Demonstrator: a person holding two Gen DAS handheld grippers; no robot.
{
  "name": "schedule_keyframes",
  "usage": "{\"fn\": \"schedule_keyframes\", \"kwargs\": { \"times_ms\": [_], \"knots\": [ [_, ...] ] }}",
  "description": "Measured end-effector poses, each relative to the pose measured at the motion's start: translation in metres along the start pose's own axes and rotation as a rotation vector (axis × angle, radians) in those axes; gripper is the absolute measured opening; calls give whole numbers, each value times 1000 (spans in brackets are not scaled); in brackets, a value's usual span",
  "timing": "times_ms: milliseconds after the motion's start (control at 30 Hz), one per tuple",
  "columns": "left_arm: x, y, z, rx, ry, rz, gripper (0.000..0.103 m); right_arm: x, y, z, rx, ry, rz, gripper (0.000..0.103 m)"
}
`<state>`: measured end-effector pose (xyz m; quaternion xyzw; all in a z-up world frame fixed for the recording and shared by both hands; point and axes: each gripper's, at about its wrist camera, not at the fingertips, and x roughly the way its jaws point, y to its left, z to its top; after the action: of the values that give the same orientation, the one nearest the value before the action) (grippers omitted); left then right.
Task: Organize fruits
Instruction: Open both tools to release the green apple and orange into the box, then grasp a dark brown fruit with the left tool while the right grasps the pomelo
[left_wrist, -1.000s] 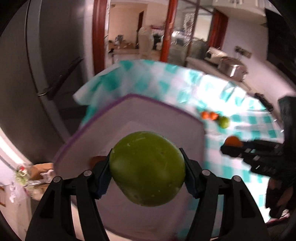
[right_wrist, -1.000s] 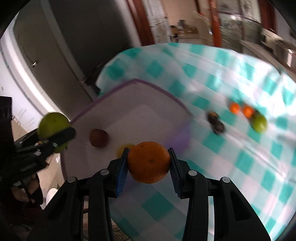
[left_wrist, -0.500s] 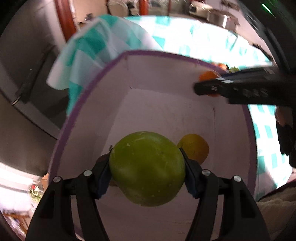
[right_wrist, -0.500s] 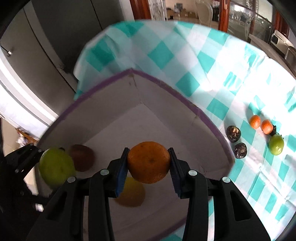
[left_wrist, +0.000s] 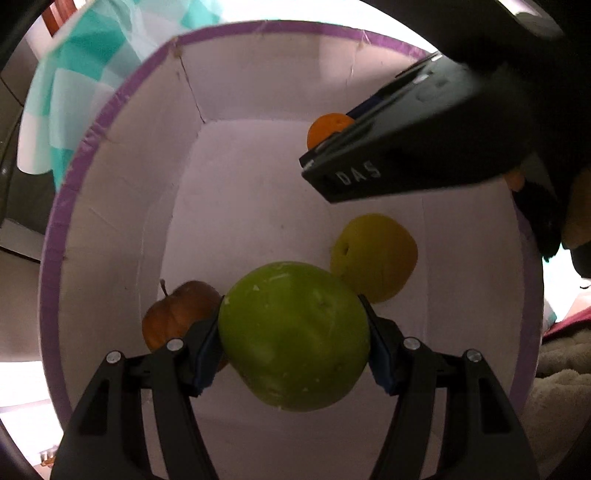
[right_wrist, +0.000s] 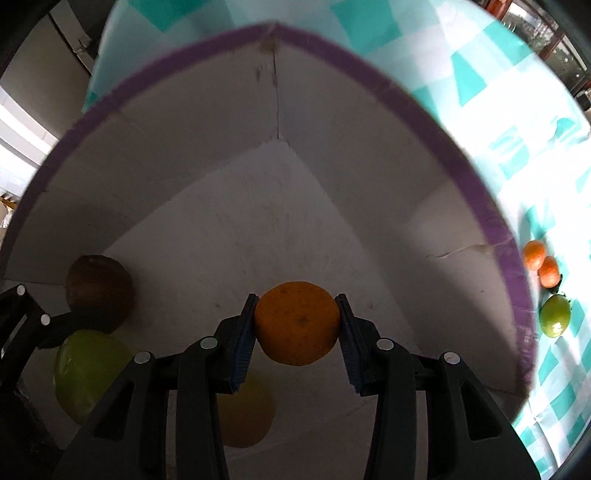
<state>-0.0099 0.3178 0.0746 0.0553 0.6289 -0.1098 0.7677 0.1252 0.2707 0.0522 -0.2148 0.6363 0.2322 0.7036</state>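
My left gripper (left_wrist: 293, 343) is shut on a large green apple (left_wrist: 293, 336) and holds it inside the white box with a purple rim (left_wrist: 110, 122), above its floor. A red-brown apple (left_wrist: 173, 314) and a yellow apple (left_wrist: 375, 254) lie on the box floor beside it. My right gripper (right_wrist: 297, 325) is shut on an orange (right_wrist: 297, 323) and also hangs inside the box (right_wrist: 461, 173). The right gripper and its orange (left_wrist: 327, 127) show in the left wrist view at the upper right. The green apple (right_wrist: 86, 373), the red-brown apple (right_wrist: 99, 288) and the yellow apple (right_wrist: 245, 417) show in the right wrist view.
The box stands on a teal and white checked tablecloth (right_wrist: 517, 110). Two small oranges (right_wrist: 541, 262) and a small green fruit (right_wrist: 554, 315) lie on the cloth to the right of the box. Grey cabinet doors (right_wrist: 55, 55) stand beyond the table's far left edge.
Both grippers have moved lower into the box with their fruits held. The box walls now fill both views, and the two dark fruits on the cloth have left the right wrist view.
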Motion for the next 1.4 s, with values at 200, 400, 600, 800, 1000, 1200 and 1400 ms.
{"fn": "schedule_keyframes", "kwargs": {
  "times_ms": [200, 400, 600, 800, 1000, 1200, 1400],
  "knots": [
    [4, -5, 4, 13, 39, -14, 66, 7, -4, 2, 16, 38, 13, 43],
    [-2, -5, 7, -2, 19, -3, 80, 5, -12, 0, 44, 23, 31, 56],
    [-10, -6, 4, -43, -14, 60, 83, -3, -15, -6, 32, -25, 40, 58],
    [-30, -5, -4, -121, -91, 198, 89, -35, -23, -27, 73, -181, 113, 70],
    [-74, -27, -25, -242, -196, 356, 93, -100, -44, -77, 64, -412, 230, 73],
    [-115, -75, -37, -309, -300, 424, 96, -153, -91, -137, 164, -567, 279, 77],
    [-119, -150, -18, -294, -371, 411, 101, -149, -165, -215, 308, -545, 236, 77]
  ]
}}
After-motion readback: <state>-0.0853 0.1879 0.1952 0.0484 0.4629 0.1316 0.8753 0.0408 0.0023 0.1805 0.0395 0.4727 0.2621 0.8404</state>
